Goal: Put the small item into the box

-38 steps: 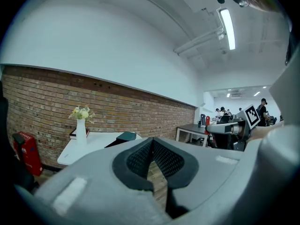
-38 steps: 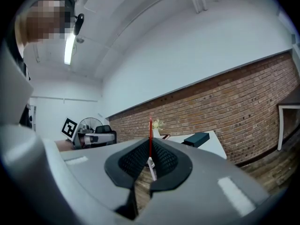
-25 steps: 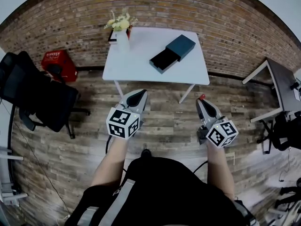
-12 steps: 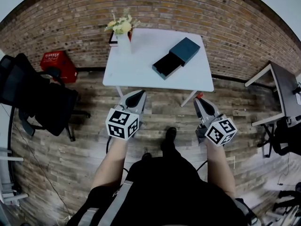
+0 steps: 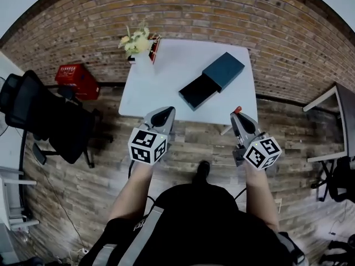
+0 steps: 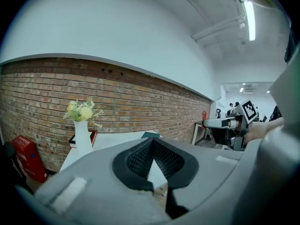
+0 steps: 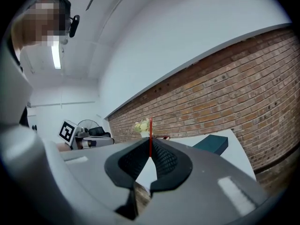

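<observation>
A dark box lies on the white table (image 5: 166, 65), its black tray (image 5: 197, 92) slid out from the teal sleeve (image 5: 223, 71). My right gripper (image 5: 237, 113) hovers just short of the table's near edge, shut on a small thin red item (image 5: 238, 110). In the right gripper view the red item (image 7: 150, 136) stands up between the closed tips, with the teal box (image 7: 211, 144) ahead to the right. My left gripper (image 5: 164, 111) is shut with nothing in it, over the table's near edge. The left gripper (image 6: 151, 140) tips meet, with the table (image 6: 112, 142) beyond.
A white vase of flowers (image 5: 135, 44) and a red book (image 5: 153, 41) stand at the table's far left corner. A black office chair (image 5: 47, 115) and a red crate (image 5: 77, 81) are on the floor to the left. A desk (image 5: 338, 121) stands at the right. A brick wall runs behind.
The person has stepped toward the table; it now sits closer and larger. Both grippers have come up to its near edge, still shut as before.
</observation>
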The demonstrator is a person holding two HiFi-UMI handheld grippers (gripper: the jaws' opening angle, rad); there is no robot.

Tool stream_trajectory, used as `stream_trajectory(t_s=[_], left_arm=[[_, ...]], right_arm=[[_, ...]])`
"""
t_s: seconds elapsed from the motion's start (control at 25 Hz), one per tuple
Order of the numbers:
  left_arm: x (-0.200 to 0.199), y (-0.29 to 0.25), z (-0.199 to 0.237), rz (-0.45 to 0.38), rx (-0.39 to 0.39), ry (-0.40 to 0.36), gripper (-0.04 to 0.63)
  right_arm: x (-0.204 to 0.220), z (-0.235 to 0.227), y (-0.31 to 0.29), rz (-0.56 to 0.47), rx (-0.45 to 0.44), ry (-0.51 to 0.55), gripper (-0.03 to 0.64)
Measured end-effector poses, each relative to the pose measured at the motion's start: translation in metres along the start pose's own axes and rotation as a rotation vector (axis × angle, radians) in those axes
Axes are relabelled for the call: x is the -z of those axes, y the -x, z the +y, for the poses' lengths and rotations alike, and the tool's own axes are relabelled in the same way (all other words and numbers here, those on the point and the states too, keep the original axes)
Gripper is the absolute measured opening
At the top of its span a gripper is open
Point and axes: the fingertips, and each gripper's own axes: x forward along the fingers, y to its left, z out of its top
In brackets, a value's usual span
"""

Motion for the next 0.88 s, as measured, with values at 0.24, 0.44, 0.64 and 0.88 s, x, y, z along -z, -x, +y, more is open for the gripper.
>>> stream_trajectory(t_s=[0.24,0.44,0.64,0.88], left_arm=[[-0.027,-0.054,0.006,0.005,-0.058,-0.012,0.008],[-0.040,-0.083,0.008,0.005,-0.083,-0.025,0.008],[-0.044,-0.104,0.022,0.013,-0.085,-0.027,0.008],[-0.048,-0.127,0.053,0.011,-0.066,-0.009,0.008]], right_arm=[[-0.024,-0.059,-0.026,-0.006,-0.040,-0.028,0.014],[-0.031,-0.093,-0.039,-0.004,-0.059,-0.043,0.014],[-0.033,-0.105,-0.060,0.002,-0.065,-0.061,0.014],[-0.037,-0.112,-0.094,0.026,-0.051,-0.046,0.014]])
